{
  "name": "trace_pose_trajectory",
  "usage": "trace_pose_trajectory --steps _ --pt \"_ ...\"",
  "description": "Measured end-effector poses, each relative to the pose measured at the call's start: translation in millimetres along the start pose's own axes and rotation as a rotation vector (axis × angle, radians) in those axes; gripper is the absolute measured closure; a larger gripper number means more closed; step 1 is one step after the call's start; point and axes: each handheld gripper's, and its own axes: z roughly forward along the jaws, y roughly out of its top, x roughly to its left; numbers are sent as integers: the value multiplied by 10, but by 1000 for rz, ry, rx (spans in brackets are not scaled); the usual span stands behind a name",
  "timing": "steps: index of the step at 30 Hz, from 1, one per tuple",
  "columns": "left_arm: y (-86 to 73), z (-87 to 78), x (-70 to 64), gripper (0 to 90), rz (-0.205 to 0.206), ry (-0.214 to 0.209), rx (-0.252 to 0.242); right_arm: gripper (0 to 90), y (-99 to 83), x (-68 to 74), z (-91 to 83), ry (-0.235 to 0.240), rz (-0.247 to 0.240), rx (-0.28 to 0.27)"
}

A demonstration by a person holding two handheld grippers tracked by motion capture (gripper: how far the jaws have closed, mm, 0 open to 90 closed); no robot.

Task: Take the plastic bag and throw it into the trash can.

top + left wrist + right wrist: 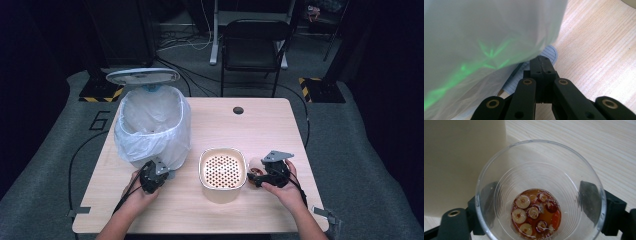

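Read a big "6" [101,120] on the floor mat, far left. Saw a bin [152,125] lined with a white bag, lid up, on the tabletop [280,130]. Left hand-held gripper [158,175] closed, empty, tips by the bin's foot. In the middle, a cream tub [223,173] with a holed top. Right hand-held gripper [256,180] squeezed a clear cup [539,192], upright, holding brown liquid and fruit slices [534,213], just beside the tub.

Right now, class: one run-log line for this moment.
right tool: grips clear plastic cup | left tool: shut, at white-bagged bin
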Motion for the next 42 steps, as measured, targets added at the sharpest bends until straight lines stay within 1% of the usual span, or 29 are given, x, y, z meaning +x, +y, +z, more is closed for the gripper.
trace_pose_trajectory --steps 4,5,6,8,11,13,16,20,24,26,27,30,31,32,33,35,36,37,38,39,40,41,42 --pt "1 -2 1 900 1 -2 2 270 11 -10 -22 16 -5 -29" --pt "1 -1 0 900 3 0 1 274 17 -7 -27 20 -5 -27" --pt "1 0 -2 900 3 1 0 280 21 -2 -28 18 -13 -20" --pt "0 1 -2 900 3 2 0 296 18 7 -29 9 -24 -23" --pt "1 0 -1 900 3 1 1 316 15 5 -32 12 -25 -28" --pt "2 0 -1 900 -1 0 2 325 11 -3 -34 15 -44 -28" --pt "0 1 -3 900 -4 3 0 339 11 -6 -36 16 -39 -32" --pt "0 1 -1 900 -3 0 -1 356 31 -29 -62 24 -47 -11" --pt "0 0 -1 900 -1 -1 0 364 86 -98 -118 23 -42 -31" --pt "1 -1 0 900 -1 -2 1 365 135 -127 -167 16 -42 -38" --pt "0 0 -1 900 -1 -1 0 367 163 -148 -191 13 -53 -46" --pt "0 1 -2 900 -1 1 0 368 270 -204 -265 14 -61 -49" --pt "0 1 -2 900 -1 1 0 368 270 -204 -265 14 -61 -49" --pt "-1 2 -3 900 -3 4 -3 370 385 -251 -320 13 -83 -52" --pt "0 1 -1 900 -2 -1 0 371 417 -263 -332 10 -91 -56" --pt "-1 2 -3 900 -5 3 -3 373 507 -290 -361 10 -100 -48" --pt "-1 2 -3 900 -5 3 -3 373 507 -290 -361 10 -100 -48" --pt "0 1 0 900 -3 3 -2 374 551 -300 -374 7 -106 -50" --pt "-1 1 -1 900 -4 2 -1 375 606 -308 -384 4 -112 -66" --pt "0 0 -3 900 -5 4 0 375 688 -322 -409 10 -126 -68" --pt "0 0 -3 900 -5 4 0 375 688 -322 -409 10 -126 -68" --pt "-1 1 -2 900 -5 3 -2 375 736 -321 -422 11 -122 -68" --pt "0 0 -3 900 -5 3 1 375 787 -323 -433 15 -128 -72"
